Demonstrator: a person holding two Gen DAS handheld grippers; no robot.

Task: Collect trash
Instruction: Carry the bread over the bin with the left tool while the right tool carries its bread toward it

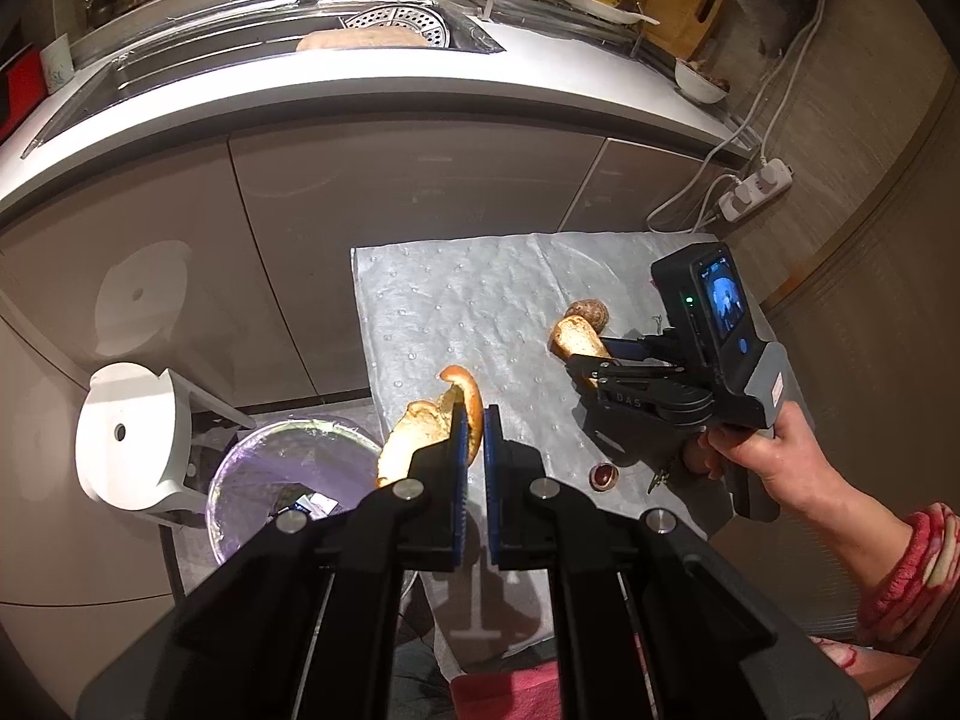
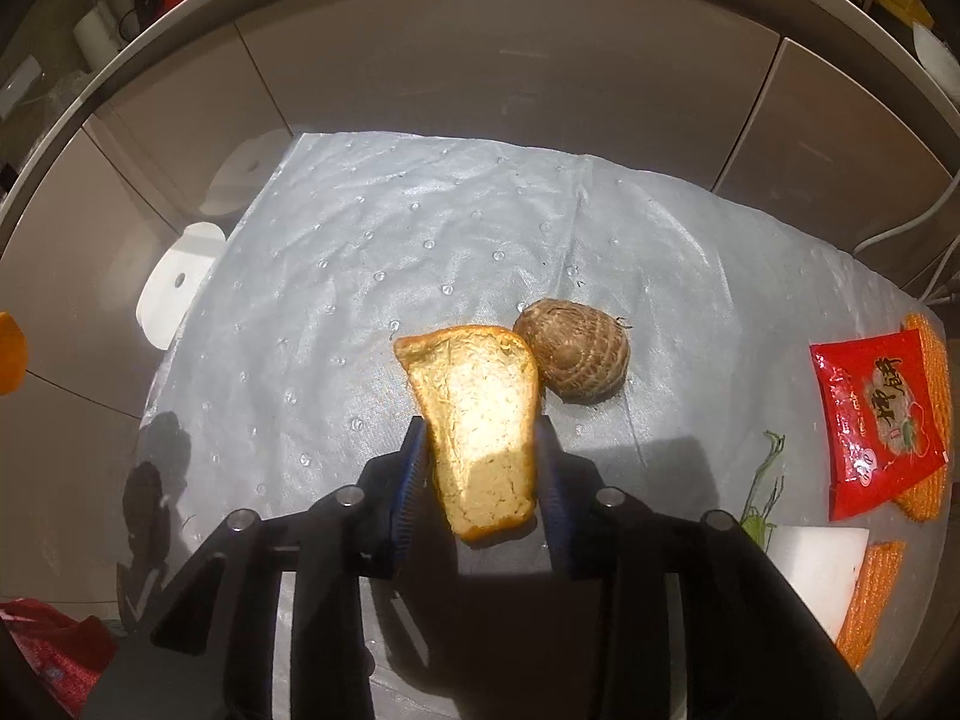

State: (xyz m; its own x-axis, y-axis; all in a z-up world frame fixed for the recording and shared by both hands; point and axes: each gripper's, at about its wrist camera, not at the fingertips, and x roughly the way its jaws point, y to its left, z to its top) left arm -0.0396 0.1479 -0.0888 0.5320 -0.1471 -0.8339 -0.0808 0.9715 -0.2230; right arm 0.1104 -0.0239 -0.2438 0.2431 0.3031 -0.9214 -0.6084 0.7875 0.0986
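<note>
My left gripper (image 1: 476,444) is shut on a torn piece of bread (image 1: 420,429), held in the air over the left edge of the grey mat (image 1: 468,306), beside a bin lined with a clear bag (image 1: 282,474). My right gripper (image 2: 483,468) is shut on a slice of bread (image 2: 480,420) low over the mat (image 2: 372,240), next to a brown taro root (image 2: 573,357). In the left wrist view the right gripper (image 1: 591,354) holds that slice (image 1: 576,336) by the taro (image 1: 591,312).
A red snack packet (image 2: 873,414), orange crackers (image 2: 873,594), a white block (image 2: 819,564) and green stems (image 2: 765,480) lie at the mat's right. A chestnut (image 1: 603,473) lies on the mat. A white stool (image 1: 138,438) stands left of the bin. Cabinets and a counter (image 1: 360,96) rise behind.
</note>
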